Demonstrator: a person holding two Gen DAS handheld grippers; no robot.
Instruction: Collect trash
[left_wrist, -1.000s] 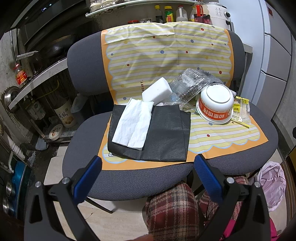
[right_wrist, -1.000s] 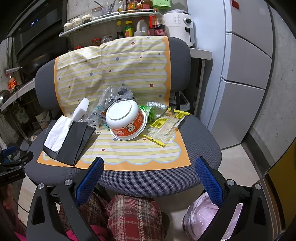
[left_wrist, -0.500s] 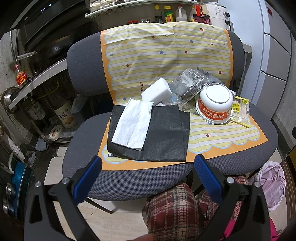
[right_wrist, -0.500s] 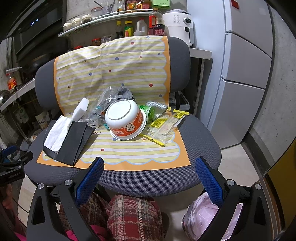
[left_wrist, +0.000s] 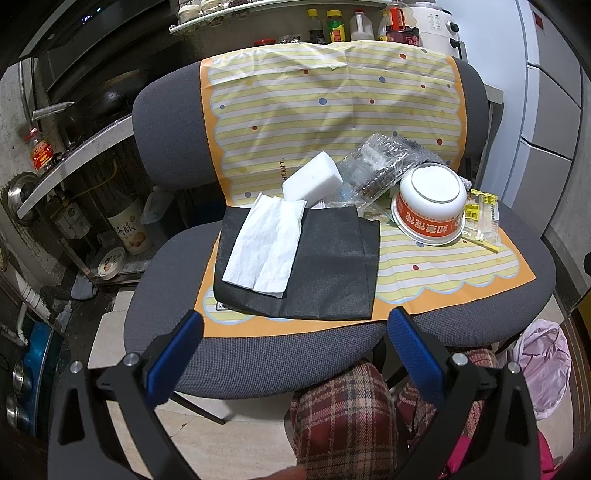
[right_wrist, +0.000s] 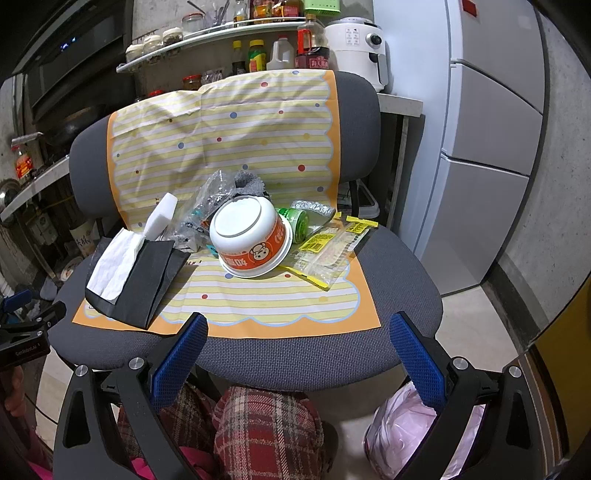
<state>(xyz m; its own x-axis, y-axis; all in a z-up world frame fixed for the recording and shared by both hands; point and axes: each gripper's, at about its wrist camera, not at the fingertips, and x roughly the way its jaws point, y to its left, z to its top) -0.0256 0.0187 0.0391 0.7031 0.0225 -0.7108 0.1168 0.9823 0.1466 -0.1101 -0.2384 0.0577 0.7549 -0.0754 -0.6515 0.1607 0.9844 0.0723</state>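
Tools: both the left tool (left_wrist: 295, 334) and the right tool (right_wrist: 298, 334) were wide open and held nothing; each hung low in front of the chair (right_wrist: 402, 258), not touching it.
Where the trash was: all of it lay on the striped mat (right_wrist: 258, 299) on the chair seat, ahead of both tools.
White tissue: the tissue (left_wrist: 266, 246) lay on the black cloth (left_wrist: 332, 273), on the left part of the seat; its long side ran away from the left tool and leaned a little to the right.
Noodle bowl: the bowl (right_wrist: 251, 236) sat upside down near the middle, almost straight ahead of the right tool.
Yellow wrappers: the wrappers (right_wrist: 328, 251) lay just right of the bowl, touching its rim.
Other bits: the clear plastic pack (left_wrist: 376, 170) and the white foam block (left_wrist: 313, 180) sat at the back, by the chair's backrest.
Green thing: a green cup or lid (right_wrist: 295, 223) peeked out behind the bowl; I could not tell what it was.
Which tool was nearer: the left tool was nearer the tissue; the right tool was nearer the bowl and wrappers.
Pink bag: the bag (right_wrist: 402, 435) sat on the floor under the right tool, so I think trash from the right side had the shorter trip.
Next move, my guess: the left tool would need to go forward and down onto the tissue.
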